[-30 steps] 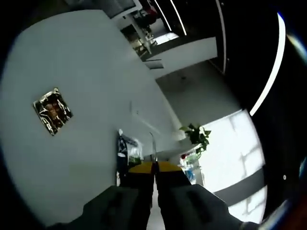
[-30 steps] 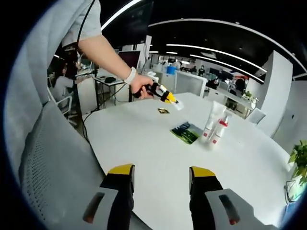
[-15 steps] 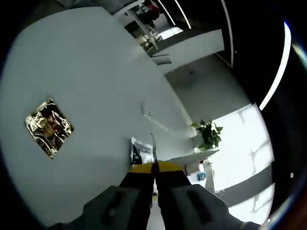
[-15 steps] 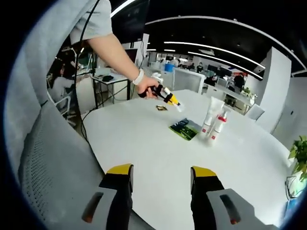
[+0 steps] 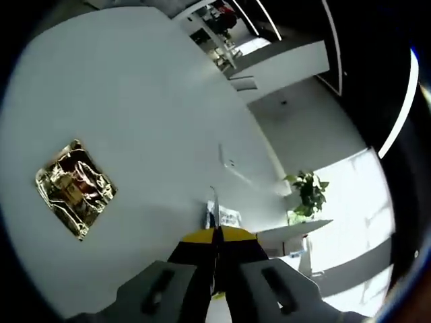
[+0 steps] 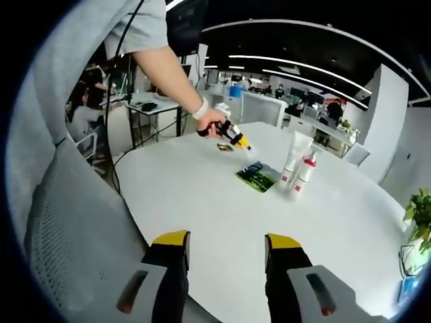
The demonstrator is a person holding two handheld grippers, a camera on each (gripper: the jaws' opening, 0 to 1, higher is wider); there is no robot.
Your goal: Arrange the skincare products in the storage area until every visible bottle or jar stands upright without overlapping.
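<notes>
1. Two skincare bottles [image 6: 300, 168] standing upright side by side right of centre in the right gripper view, on the white counter [image 6: 222, 222].
2. Green sachet [image 6: 256, 176] flat just beside them; gold foil sachet [image 5: 75, 189] flat at mid-left of the left gripper view. Probably still to sort.
3. Left tongs [image 5: 214, 232] pinched together, nothing visible between; hand [image 6: 210, 124] reaching over the counter.
4. Right tongs [image 6: 222, 249] spread wide, empty, hovering low near the counter's edge.
</notes>
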